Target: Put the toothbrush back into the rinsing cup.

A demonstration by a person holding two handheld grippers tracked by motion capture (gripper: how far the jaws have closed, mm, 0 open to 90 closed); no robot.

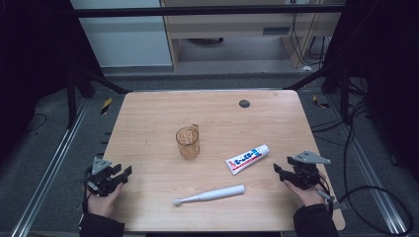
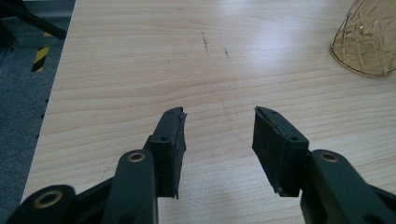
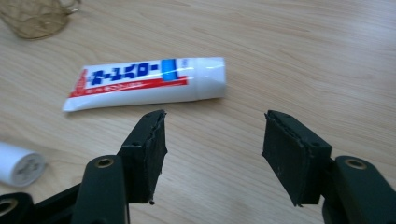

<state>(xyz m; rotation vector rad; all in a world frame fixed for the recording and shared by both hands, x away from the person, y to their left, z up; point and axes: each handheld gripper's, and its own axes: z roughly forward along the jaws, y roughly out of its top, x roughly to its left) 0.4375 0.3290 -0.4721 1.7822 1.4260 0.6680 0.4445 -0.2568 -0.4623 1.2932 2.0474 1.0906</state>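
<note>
An amber glass cup with a handle stands upright near the table's middle; its base shows in the left gripper view and the right gripper view. A white toothpaste tube lies to its right, just beyond my right gripper's jaws. A white electric toothbrush lies near the front edge, and its butt end shows at the left. My left gripper rests open at the front left, nothing between its jaws. My right gripper stands open at the front right, empty.
The wooden table has a dark round cap near its far edge. Black frame bars and cables surround it, with a grey floor beside the left edge.
</note>
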